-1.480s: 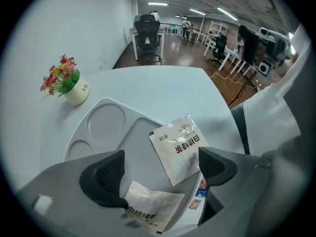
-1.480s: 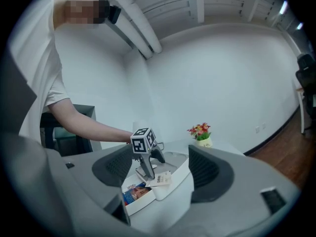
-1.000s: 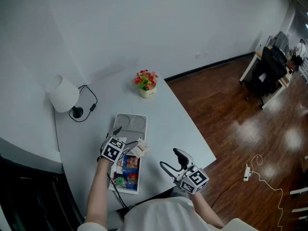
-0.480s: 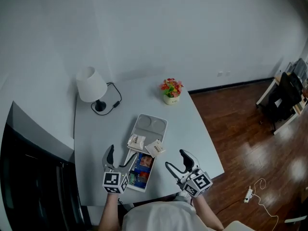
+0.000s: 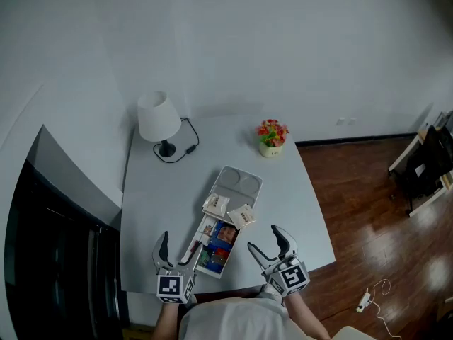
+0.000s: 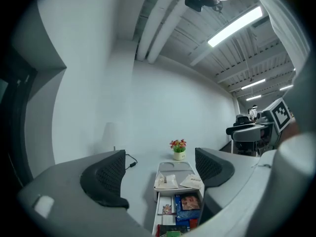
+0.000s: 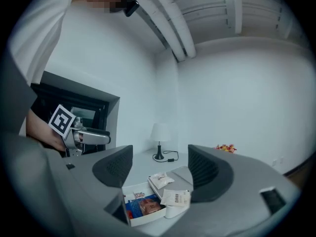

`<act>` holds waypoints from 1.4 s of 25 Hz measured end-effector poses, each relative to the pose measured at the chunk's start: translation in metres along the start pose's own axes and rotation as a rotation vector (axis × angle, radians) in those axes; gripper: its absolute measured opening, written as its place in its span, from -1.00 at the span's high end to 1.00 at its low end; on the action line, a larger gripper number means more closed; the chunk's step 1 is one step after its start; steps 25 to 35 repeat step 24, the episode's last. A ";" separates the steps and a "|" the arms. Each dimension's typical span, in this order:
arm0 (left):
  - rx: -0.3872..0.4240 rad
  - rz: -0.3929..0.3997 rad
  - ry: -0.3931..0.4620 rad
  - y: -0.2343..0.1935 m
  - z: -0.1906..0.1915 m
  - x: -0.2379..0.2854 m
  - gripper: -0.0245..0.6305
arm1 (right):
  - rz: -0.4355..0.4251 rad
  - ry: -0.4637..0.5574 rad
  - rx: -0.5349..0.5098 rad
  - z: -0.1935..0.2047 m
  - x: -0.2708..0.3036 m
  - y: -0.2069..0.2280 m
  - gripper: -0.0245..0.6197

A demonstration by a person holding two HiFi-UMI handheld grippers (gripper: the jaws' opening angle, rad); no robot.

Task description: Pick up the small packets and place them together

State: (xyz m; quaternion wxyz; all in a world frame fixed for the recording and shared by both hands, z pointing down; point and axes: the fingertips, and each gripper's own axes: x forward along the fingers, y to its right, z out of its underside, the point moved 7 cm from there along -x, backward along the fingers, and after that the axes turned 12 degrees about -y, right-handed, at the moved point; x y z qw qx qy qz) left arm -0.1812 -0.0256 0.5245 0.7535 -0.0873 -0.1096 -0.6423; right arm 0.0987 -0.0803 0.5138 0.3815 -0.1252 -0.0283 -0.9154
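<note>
Two small white packets (image 5: 216,205) (image 5: 242,215) lie side by side on the white tray (image 5: 248,180), across its middle. The left gripper view shows both packets (image 6: 167,181) (image 6: 190,181) ahead, and the right gripper view shows them (image 7: 161,179) (image 7: 177,198) too. My left gripper (image 5: 177,250) is at the near table edge, left of the tray, open and empty. Its jaws have just been closing a little with nothing between them. My right gripper (image 5: 267,245) hangs open and empty to the right of the tray's near end.
The tray's near compartment holds several colourful packets (image 5: 216,243). A white lamp (image 5: 157,119) with its black cable stands at the table's back left, and a small flower pot (image 5: 272,134) at the back right. The wooden floor lies off the table's right edge.
My left gripper has drawn back from over the tray to the near table edge. Both white packets stay on the tray. The right gripper has shifted only slightly.
</note>
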 end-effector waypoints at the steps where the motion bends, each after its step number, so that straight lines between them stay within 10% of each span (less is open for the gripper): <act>1: -0.011 -0.002 -0.004 -0.001 0.003 -0.002 -0.38 | -0.001 0.003 -0.005 -0.002 0.000 -0.001 -0.16; 8: -0.116 0.018 0.047 -0.014 -0.004 -0.013 -0.38 | -0.010 0.006 -0.027 -0.012 -0.001 -0.005 -0.16; 35: -0.018 0.109 0.023 -0.017 0.000 -0.017 -0.37 | -0.011 -0.041 -0.045 -0.013 0.004 -0.050 -0.16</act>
